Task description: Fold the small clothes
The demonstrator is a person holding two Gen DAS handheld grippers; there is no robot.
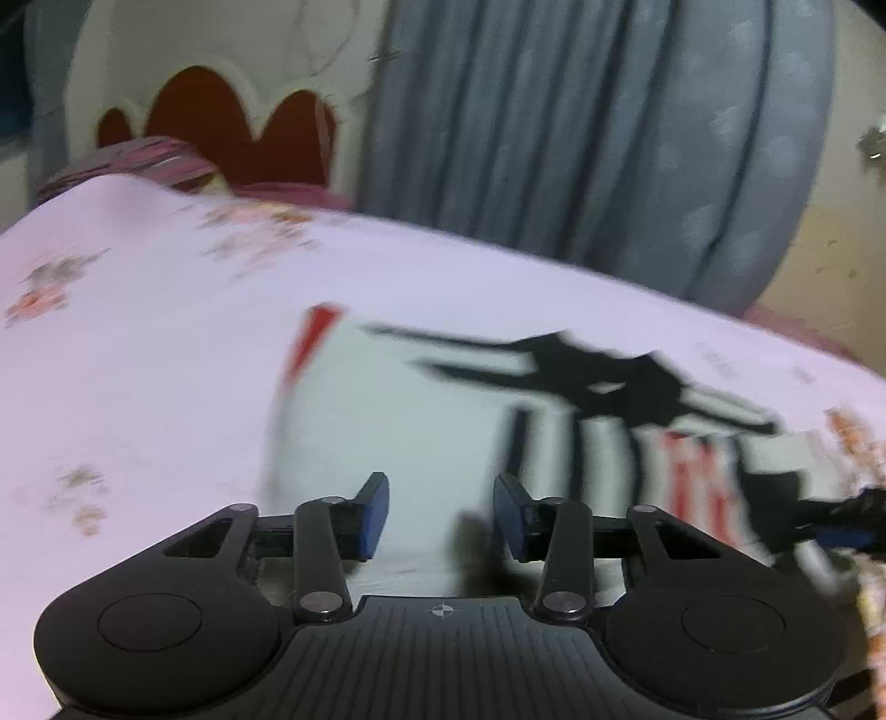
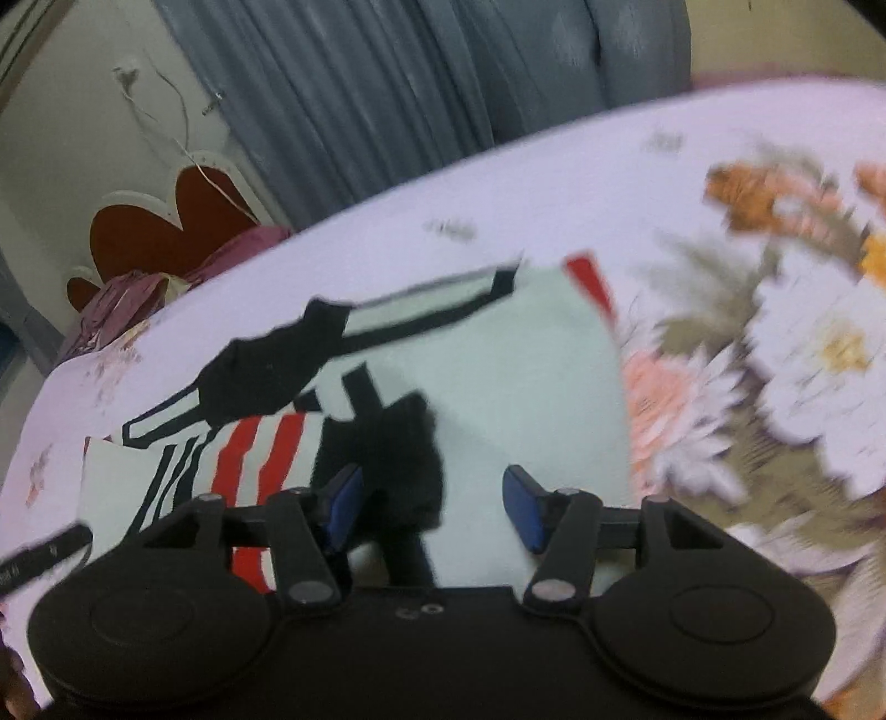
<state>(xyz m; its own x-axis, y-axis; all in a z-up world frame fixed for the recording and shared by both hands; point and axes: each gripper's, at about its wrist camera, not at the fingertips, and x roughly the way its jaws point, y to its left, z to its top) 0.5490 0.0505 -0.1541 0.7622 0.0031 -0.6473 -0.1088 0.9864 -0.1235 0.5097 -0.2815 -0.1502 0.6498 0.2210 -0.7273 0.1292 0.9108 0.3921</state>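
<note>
**Inspector:** Lying flat on the floral bedsheet (image 1: 166,343) is the small garment (image 1: 398,421), pale with black bands and a red-and-white striped panel. Both views are blurred. Where does it sit relative to each claw?

**Assistant:** In the left wrist view the left claw (image 1: 441,512) hangs over the garment's plain pale part, near its lower edge; the striped panel lies to the right of it. In the right wrist view the right claw (image 2: 433,507) is over the same garment (image 2: 498,354), with the striped panel to its left and the large flower print of the bedsheet (image 2: 554,183) to its right.

**Inspector:** Claw state?

**Assistant:** Both stand partly open, the blue pads (image 1: 372,515) apart with only cloth showing beyond the gap. No fabric is pinched between either pair. Whether the tips touch the cloth I cannot tell.

**Inspector:** Surroundings?

**Assistant:** A grey curtain (image 1: 581,155) hangs behind the bed, beside a cream headboard (image 1: 221,50) with dark red cut-outs. Crumpled purple fabric (image 2: 127,299) lies at the headboard end.
</note>
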